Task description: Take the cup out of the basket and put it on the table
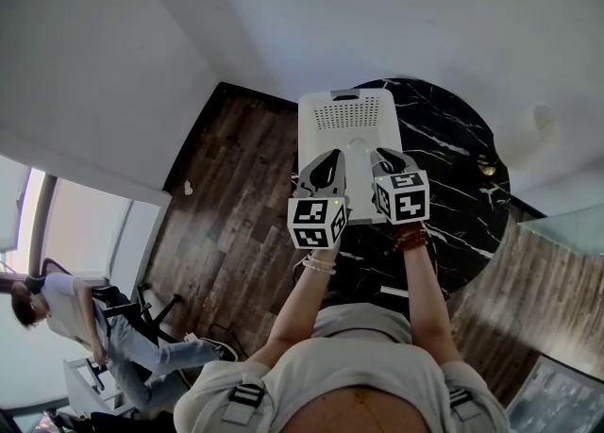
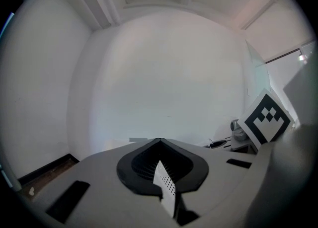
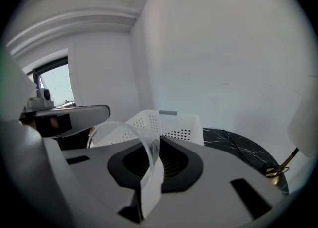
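A white perforated basket (image 1: 344, 115) stands on the round black marble table (image 1: 453, 158). Both grippers hang over its near edge. My left gripper (image 1: 330, 159) is shut on a thin perforated white piece (image 2: 166, 185), apparently the basket's wall. My right gripper (image 3: 151, 165) is shut on the rim of a clear plastic cup (image 3: 119, 130), which arcs up and to the left from the jaws. Behind the cup, the right gripper view shows the basket (image 3: 169, 122). In the head view the right gripper (image 1: 385, 156) sits beside the left one, and the cup cannot be made out there.
A small gold object (image 1: 487, 166) lies on the table's right side, also visible as the gold object (image 3: 278, 170). Wooden floor (image 1: 236, 195) lies left of the table. A person (image 1: 66, 304) sits by chairs at the lower left. White walls close in behind.
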The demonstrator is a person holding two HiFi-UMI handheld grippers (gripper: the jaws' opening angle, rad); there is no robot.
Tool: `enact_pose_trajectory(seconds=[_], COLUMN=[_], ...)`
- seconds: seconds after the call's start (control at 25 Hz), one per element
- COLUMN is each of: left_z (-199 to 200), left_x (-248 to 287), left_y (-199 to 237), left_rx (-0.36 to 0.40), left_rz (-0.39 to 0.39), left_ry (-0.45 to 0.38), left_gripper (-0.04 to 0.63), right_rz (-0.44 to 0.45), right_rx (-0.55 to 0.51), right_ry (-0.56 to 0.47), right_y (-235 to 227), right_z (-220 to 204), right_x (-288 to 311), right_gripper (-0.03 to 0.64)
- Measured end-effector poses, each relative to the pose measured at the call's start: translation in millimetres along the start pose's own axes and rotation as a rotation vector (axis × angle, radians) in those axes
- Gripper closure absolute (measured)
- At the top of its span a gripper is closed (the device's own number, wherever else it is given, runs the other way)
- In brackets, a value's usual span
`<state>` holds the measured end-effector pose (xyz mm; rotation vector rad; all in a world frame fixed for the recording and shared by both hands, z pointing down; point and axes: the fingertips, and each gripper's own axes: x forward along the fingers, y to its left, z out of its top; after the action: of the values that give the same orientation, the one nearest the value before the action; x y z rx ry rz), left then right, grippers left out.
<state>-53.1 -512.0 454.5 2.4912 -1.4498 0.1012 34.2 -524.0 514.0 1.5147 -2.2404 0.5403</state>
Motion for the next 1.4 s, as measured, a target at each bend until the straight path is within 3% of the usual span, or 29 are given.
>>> enact_pose_trajectory(seconds=[1.4], left_z=[-8.7], left_x=[-7.4], left_y=[-18.8], left_rx=[0.012], left_rz=[0.063], left_ry=[0.008], left_gripper=[0.589], right_rz=[0.034], right_rx=[-0.025], right_ry=[-0.110], right_y=[-2.9], right_z=[15.0], right_x=[-50.2], right_gripper=[0.583])
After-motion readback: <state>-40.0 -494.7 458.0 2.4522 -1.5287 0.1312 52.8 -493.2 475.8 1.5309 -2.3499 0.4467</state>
